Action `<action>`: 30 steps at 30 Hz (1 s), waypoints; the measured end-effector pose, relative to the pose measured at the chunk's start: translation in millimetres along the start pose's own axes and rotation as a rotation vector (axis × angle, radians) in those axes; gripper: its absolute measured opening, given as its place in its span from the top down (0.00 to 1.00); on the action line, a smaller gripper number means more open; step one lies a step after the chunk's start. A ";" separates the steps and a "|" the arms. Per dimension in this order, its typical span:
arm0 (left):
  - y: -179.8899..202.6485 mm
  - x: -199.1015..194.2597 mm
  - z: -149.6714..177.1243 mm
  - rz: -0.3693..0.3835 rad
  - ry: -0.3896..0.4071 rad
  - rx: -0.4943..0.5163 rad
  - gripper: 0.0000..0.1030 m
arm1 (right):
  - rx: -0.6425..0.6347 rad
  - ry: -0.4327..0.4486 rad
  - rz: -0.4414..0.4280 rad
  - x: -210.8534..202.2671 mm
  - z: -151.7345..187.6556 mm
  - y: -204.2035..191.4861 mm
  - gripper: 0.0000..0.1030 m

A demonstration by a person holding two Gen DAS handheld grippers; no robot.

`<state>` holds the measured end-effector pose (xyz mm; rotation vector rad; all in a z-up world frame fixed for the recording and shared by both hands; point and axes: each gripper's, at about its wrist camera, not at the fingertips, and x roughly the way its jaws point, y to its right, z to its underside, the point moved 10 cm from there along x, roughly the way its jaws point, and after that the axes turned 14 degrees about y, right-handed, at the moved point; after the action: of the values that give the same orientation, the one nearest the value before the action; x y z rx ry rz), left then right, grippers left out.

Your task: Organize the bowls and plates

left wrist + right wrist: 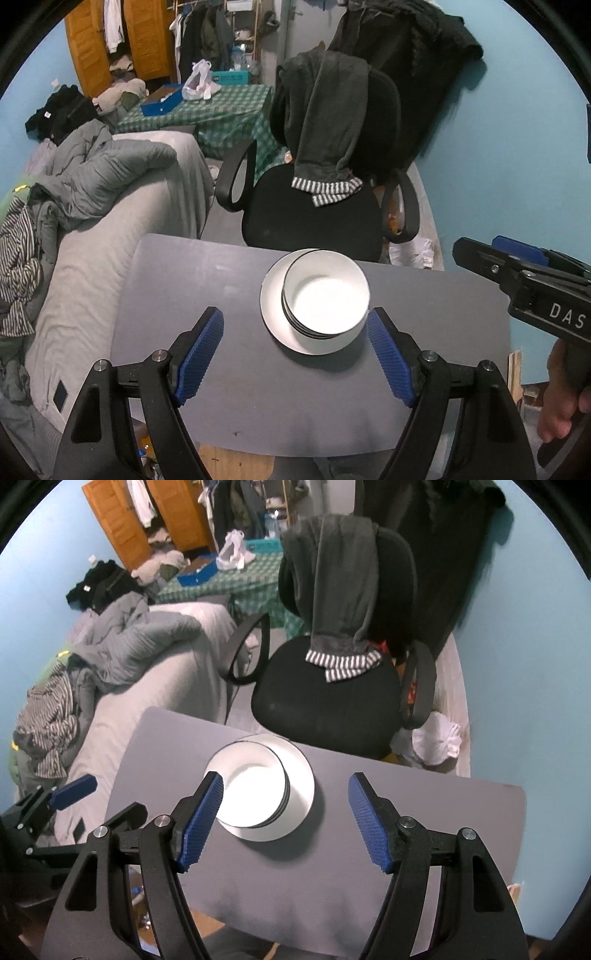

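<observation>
A stack of white bowls (327, 297) with dark rims sits nested on a white plate (275, 314) on the grey table (221, 387). My left gripper (295, 354) is open and empty, hovering just in front of the stack, its right pad close to the bowl's side. In the right wrist view the bowls (253, 784) and plate (301, 786) lie ahead and to the left. My right gripper (286, 818) is open and empty above the table; its left pad overlaps the bowls' near rim in view. The right gripper also shows in the left wrist view (517, 269).
A black office chair (314, 206) draped with dark clothes stands past the table's far edge. A grey couch (92, 258) piled with clothing lies to the left. A blue wall (498, 166) is on the right. The left gripper shows at the right wrist view's left edge (62, 797).
</observation>
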<state>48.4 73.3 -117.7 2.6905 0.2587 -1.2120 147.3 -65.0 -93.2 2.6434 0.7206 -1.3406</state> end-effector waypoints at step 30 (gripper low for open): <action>8.3 -61.5 -6.9 0.027 0.108 -0.021 0.21 | -0.049 0.163 0.070 -80.6 -0.2 0.9 0.32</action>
<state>15.2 61.7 -66.2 2.7363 0.2475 -1.0527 107.3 -95.4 -30.2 2.7345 0.6629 -1.0854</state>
